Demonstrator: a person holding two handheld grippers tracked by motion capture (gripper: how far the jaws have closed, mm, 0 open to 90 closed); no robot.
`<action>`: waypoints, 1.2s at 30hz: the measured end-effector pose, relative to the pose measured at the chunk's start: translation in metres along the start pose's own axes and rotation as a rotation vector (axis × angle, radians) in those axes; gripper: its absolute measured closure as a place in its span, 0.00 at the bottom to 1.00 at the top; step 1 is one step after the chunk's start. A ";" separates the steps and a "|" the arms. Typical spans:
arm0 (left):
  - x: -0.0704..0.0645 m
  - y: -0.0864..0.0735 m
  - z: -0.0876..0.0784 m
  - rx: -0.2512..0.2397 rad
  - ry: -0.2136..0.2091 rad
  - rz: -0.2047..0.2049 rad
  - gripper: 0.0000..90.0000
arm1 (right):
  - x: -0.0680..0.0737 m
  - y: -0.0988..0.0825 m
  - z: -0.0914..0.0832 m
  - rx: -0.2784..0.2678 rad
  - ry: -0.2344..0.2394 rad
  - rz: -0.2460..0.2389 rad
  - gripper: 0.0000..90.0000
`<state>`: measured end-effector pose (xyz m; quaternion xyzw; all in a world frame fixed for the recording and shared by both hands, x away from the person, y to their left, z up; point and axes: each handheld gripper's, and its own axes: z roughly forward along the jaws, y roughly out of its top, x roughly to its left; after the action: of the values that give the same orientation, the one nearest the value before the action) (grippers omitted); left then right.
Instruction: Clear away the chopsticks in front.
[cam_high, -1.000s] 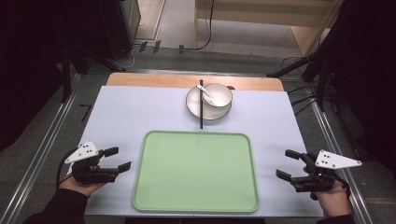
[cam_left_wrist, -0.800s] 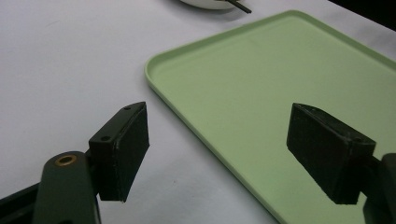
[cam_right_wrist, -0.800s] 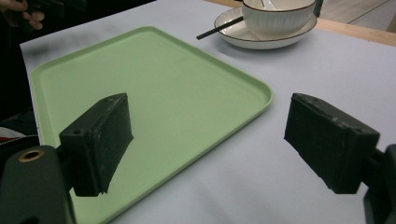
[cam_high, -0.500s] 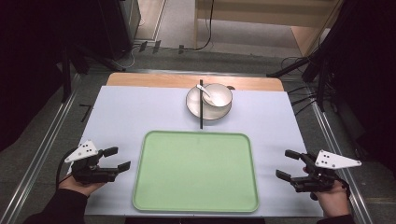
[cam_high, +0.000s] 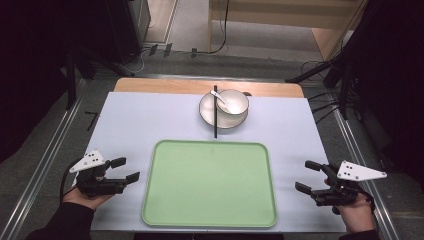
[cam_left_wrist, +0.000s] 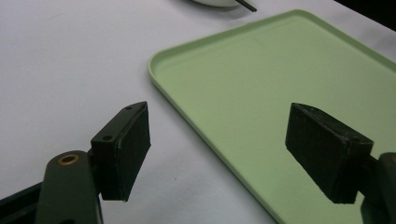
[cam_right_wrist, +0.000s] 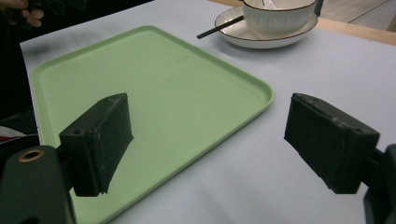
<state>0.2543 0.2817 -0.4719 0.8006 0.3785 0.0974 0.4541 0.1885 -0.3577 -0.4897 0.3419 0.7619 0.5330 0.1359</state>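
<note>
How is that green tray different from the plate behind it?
The green tray is rectangular with rounded corners; the plate is round and pale. The tray is bare and much larger; the plate carries a bowl and a black chopstick. Both lie flat on the white table.

A grey floor (cam_high: 250, 37) spreads across the top of the frame, crossed by black cables (cam_high: 220, 35), with light wooden furniture (cam_high: 280, 11) at the upper right. Metal rails (cam_high: 45, 160) flank the counter (cam_high: 150, 115), covered white with a wooden far edge. Both sides fall into darkness.
</note>
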 end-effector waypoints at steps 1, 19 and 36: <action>0.000 0.000 0.000 0.000 0.000 0.000 0.25 | 0.000 0.000 0.000 0.000 0.000 0.000 0.17; -0.011 0.027 0.023 0.079 0.014 -0.057 0.28 | 0.001 0.000 0.001 0.008 -0.004 0.000 0.17; -0.006 0.064 0.051 0.170 -0.008 -0.106 0.32 | 0.000 -0.001 0.001 0.015 -0.003 0.003 0.17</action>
<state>0.3084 0.2250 -0.4483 0.8154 0.4257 0.0375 0.3904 0.1890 -0.3570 -0.4907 0.3450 0.7652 0.5269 0.1337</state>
